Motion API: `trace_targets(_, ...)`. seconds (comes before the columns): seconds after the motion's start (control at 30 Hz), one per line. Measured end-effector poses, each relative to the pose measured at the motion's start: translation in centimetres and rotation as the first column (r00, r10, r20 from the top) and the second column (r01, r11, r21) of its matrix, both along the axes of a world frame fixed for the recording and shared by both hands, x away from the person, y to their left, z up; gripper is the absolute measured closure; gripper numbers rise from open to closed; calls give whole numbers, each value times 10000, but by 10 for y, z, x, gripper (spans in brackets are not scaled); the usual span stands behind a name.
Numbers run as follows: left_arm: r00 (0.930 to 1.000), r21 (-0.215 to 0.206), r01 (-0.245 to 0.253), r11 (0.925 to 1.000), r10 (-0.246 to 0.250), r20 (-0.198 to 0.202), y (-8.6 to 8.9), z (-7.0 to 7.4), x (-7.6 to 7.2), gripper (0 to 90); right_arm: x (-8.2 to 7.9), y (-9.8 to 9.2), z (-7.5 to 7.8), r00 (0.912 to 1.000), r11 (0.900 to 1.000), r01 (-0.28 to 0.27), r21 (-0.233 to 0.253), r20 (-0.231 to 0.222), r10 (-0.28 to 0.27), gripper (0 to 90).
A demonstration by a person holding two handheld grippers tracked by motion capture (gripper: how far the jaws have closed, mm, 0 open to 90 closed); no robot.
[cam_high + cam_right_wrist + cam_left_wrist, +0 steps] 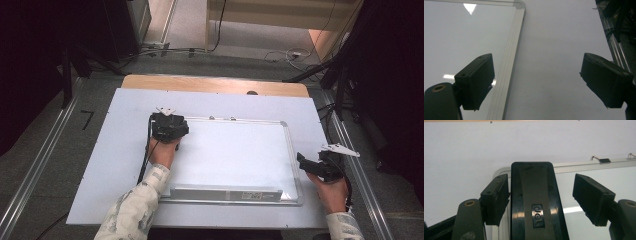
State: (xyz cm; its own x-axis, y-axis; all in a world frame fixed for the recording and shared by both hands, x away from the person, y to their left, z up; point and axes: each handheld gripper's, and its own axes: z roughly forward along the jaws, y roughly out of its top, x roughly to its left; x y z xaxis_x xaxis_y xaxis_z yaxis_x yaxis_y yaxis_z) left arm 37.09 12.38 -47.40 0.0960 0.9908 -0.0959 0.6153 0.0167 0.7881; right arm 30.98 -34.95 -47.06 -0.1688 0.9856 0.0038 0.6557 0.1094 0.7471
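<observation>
The left hand-held gripper (541, 195), jaws spread, straddles a black plastic whiteboard eraser (536, 202) at the far-left corner of the aluminium-framed whiteboard (292, 150) on the desk; the right hand-held gripper (539, 82) hangs spread. Closing off-centre could skid the eraser.

eraser (536, 202) lower end cut off by frame

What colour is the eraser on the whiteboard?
Black, with a grey strip down the eraser; the left gripper view shows it best.
</observation>
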Motion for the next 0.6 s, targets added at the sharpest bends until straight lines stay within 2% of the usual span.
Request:
trace_targets(0.23, 9988, -457, 422, 9981, -410, 259, 5, 8, -11, 285, -1, 0, 0, 10000, 10000, 12, -19, -9, -12, 106)
trace_targets(0.5, 9956, -577, 807, 9951, -778, 519, 11, 15, -23, 270, -1, 1, 0, 10000, 10000, 10, -55, -23, -10, 105)
trace_targets(0.6, 9941, -379, 927, 9950, -903, 602, 13, 16, -28, 270, -1, 1, 0, 10000, 10000, 31, -54, -29, -31, 106)
